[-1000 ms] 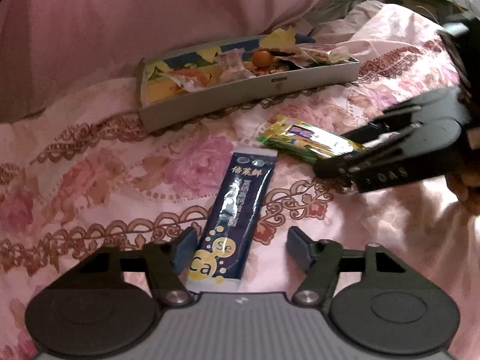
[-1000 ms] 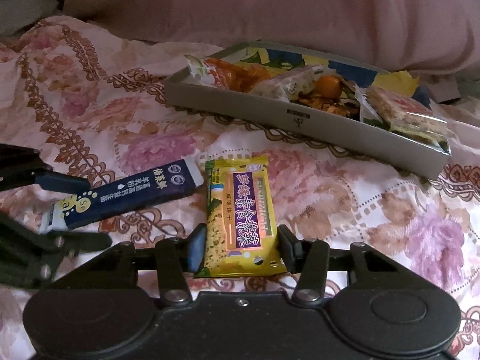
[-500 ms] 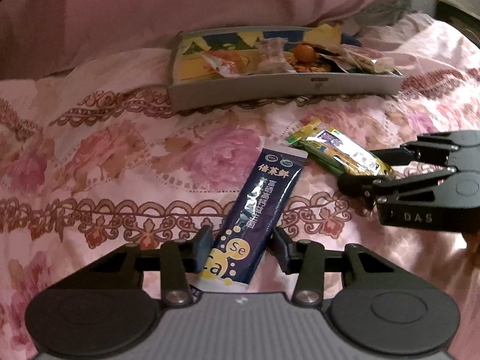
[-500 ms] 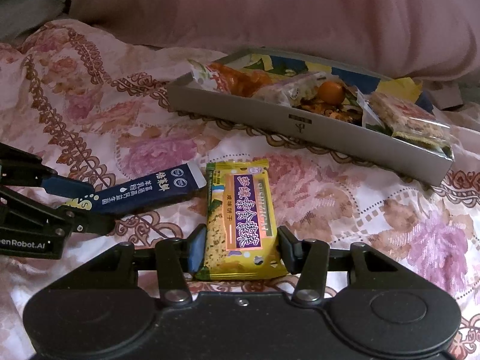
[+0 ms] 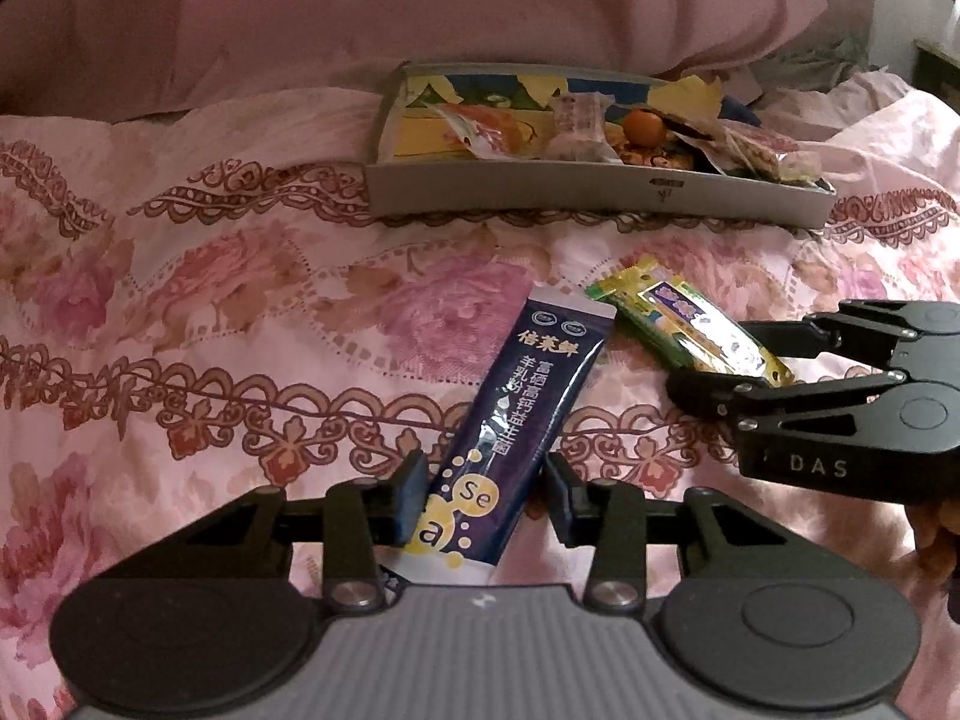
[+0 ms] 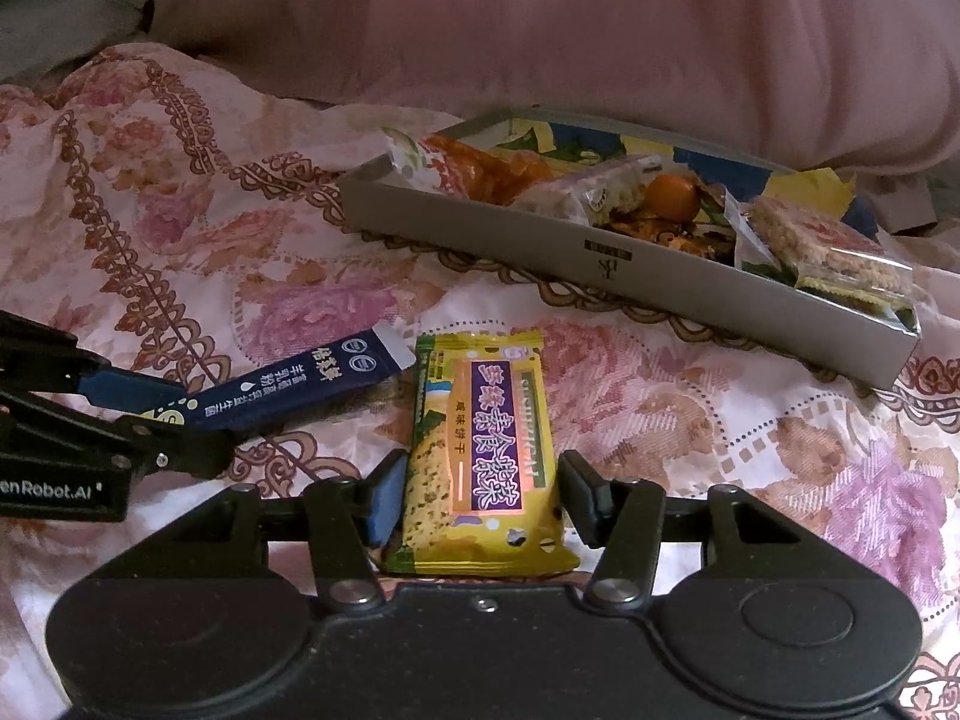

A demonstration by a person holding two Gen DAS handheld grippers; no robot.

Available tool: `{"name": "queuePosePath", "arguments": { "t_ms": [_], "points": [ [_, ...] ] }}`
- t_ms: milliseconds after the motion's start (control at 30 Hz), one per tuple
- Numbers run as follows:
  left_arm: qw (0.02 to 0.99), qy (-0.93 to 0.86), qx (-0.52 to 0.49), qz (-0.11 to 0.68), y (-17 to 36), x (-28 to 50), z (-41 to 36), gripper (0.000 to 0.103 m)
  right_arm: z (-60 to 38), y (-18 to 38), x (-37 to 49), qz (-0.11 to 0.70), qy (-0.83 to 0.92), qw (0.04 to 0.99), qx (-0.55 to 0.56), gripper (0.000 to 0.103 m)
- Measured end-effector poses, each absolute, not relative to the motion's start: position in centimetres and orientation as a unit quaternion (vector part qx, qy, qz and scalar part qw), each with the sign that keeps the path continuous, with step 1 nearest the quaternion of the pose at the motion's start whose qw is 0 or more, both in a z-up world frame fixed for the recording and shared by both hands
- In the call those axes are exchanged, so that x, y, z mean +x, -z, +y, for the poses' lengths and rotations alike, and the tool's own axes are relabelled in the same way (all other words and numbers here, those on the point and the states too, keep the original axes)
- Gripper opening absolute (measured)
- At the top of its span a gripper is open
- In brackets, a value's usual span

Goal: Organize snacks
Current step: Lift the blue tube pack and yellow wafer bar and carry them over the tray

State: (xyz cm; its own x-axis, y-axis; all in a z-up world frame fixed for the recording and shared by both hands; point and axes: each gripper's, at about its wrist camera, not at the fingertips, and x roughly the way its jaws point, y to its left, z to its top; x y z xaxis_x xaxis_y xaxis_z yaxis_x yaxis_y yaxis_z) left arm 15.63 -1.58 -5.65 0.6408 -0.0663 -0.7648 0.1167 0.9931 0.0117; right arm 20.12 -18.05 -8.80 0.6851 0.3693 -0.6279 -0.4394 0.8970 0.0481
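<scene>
A dark blue sachet (image 5: 540, 372) lies on the floral bedsheet (image 5: 240, 300), its near end between the fingers of my left gripper (image 5: 483, 480). Those jaws are closing: the left pad is at the sachet's edge and a thin gap shows at the right pad. Beside it lies a yellow-green biscuit packet (image 6: 480, 408), flat between the fingers of my right gripper (image 6: 483, 486), whose jaws are opening with the pads just off its edges. Each gripper shows in the other's view: right gripper (image 5: 720, 360), left gripper (image 6: 180, 420). Both snacks appear there too: packet (image 5: 684, 324), sachet (image 6: 300, 384).
A shallow grey box (image 5: 540, 192) sits farther back on the bed, holding several wrapped snacks and a small orange fruit (image 5: 645, 127). A big pink pillow (image 5: 480, 12) rises right behind it. Fingers of a hand (image 5: 936, 534) show at the right edge.
My left gripper has rolled, levelling its view, and its jaws have closed in around the blue sachet. The right gripper's jaws have parted slightly around the yellow packet. Neither snack has moved.
</scene>
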Motion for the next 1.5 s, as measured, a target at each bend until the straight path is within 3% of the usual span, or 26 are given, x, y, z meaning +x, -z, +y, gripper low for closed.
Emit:
{"name": "queuePosePath", "arguments": {
  "t_ms": [333,1500],
  "points": [
    [0.903,0.017,0.008,0.43,5.1,15.0,-2.2,0.043,-17.9,8.8,19.7,0.326,-0.218,0.918,-0.065,0.051],
    [0.91,-0.07,0.025,0.409,3.7,12.6,-3.3,0.038,-16.4,8.6,16.3,0.26,-0.189,0.93,-0.177,0.051]
  ]
}}
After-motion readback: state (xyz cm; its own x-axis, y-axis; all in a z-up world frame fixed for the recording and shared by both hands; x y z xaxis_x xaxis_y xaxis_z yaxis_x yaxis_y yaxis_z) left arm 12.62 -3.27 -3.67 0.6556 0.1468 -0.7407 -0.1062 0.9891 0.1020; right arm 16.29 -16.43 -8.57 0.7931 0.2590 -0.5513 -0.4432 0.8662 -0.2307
